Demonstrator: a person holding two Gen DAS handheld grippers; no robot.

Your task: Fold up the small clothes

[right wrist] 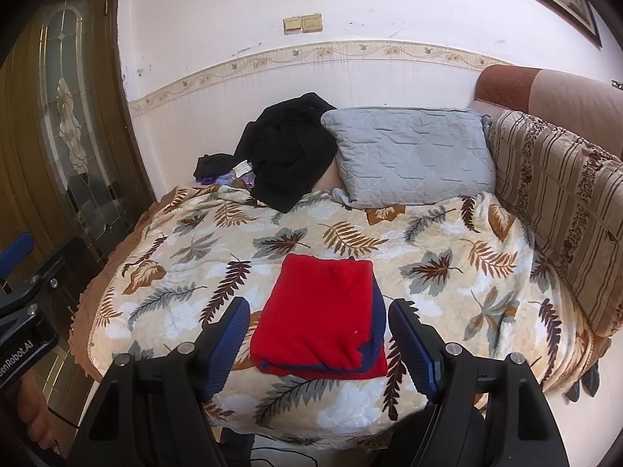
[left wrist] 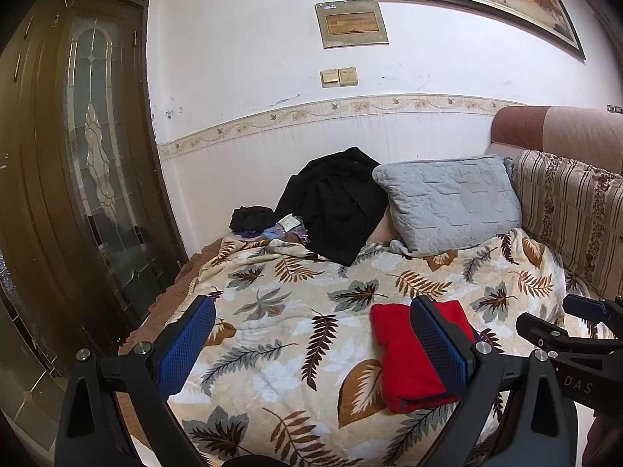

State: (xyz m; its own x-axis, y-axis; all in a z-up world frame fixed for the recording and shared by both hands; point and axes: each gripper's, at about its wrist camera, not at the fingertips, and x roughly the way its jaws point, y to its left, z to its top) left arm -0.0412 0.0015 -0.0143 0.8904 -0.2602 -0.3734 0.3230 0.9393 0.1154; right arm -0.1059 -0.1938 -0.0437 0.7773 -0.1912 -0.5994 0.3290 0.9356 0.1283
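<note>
A folded red garment (right wrist: 319, 315) with a dark blue lining at its edge lies flat on the leaf-print blanket (right wrist: 447, 241) near the bed's front. My right gripper (right wrist: 319, 311) hovers over it, open, its blue pads on either side and not touching the cloth. In the left wrist view the red garment (left wrist: 405, 354) sits to the right, partly behind the right pad. My left gripper (left wrist: 311, 311) is open over bare blanket (left wrist: 288, 311), holding nothing. The right gripper (left wrist: 576, 323) shows at the right edge of that view.
A grey quilted pillow (right wrist: 412, 155) and a heap of black clothes (right wrist: 288, 148) lie at the bed's far end by the wall. A striped cushion (right wrist: 560, 202) lines the right side. A brown glass-panelled door (right wrist: 66, 116) stands left. A bare foot (right wrist: 35, 416) is below left.
</note>
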